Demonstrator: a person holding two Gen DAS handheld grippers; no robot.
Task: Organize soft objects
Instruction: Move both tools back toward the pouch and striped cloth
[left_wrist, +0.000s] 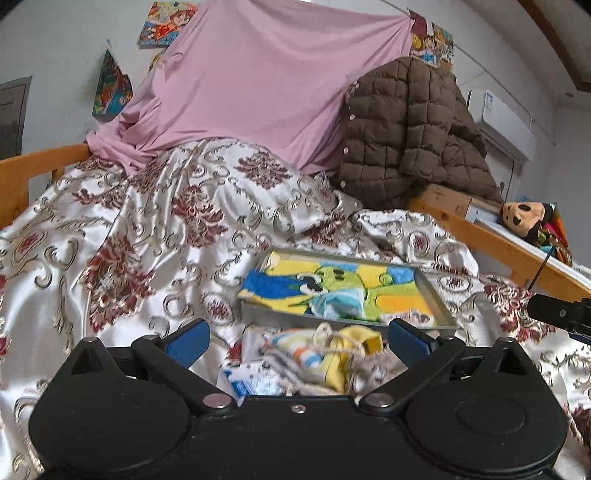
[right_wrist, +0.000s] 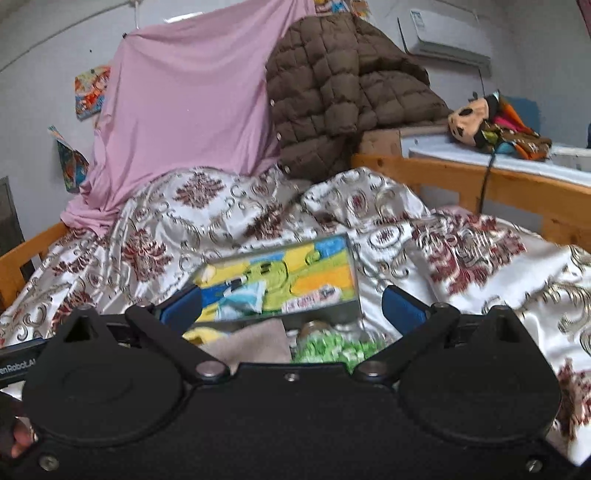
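A tray (left_wrist: 436, 295) lies on the bedspread (left_wrist: 147, 240) near the middle of the bed, with a towel (left_wrist: 332, 284) spread in it and a small folded cloth (left_wrist: 338, 304) on the towel's near part. Just near of the tray sits a heap of small soft items (left_wrist: 325, 354). Far behind, a draped sheet (left_wrist: 258, 85) hangs, and a quilted jacket (left_wrist: 406, 136) is piled to its right. Farther right, a plush toy (left_wrist: 524, 216) lies on a shelf (left_wrist: 524, 258) beyond the bed rail (right_wrist: 461, 177).
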